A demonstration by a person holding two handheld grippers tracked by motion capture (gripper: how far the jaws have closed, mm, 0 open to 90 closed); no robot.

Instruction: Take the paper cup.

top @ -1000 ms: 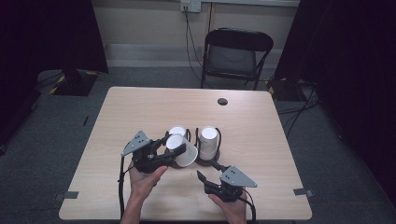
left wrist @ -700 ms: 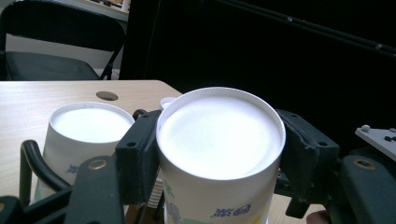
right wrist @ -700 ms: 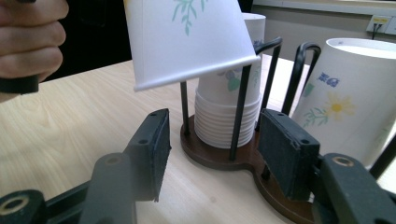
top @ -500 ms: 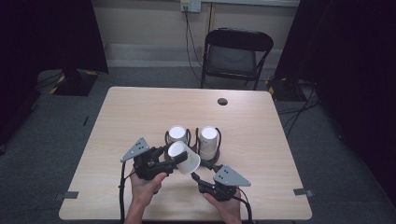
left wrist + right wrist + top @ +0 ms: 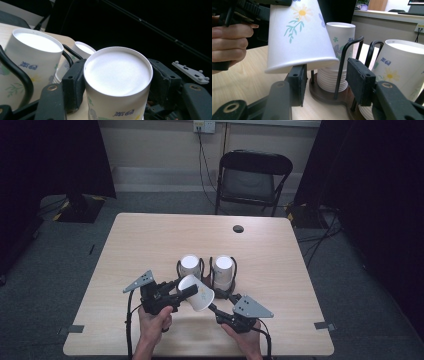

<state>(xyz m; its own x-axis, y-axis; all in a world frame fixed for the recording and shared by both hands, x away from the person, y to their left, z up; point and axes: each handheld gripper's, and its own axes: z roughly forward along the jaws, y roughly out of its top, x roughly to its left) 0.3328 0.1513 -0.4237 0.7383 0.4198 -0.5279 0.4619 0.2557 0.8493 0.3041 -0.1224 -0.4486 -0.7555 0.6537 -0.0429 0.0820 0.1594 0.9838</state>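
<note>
left gripper (image 5: 186, 291) carried paper cup (image 5: 196, 292) nearer right gripper (image 5: 214, 309).

Left gripper (image 5: 186, 291) clamped tight, angled rightward, gripped by the left hand (image 5: 152, 325). Right gripper (image 5: 214, 308) part-open, jaws just been closing, nothing pinched, pointing toward the left one.

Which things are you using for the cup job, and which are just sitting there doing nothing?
In use:
- paper cup, upside down, clamped in the left gripper
- right gripper, jaws closing in just below the cup's rim
- two stacks of cups in the wire cup holder

Just sitting there:
- folding chair
- dark round spot on the table
</note>
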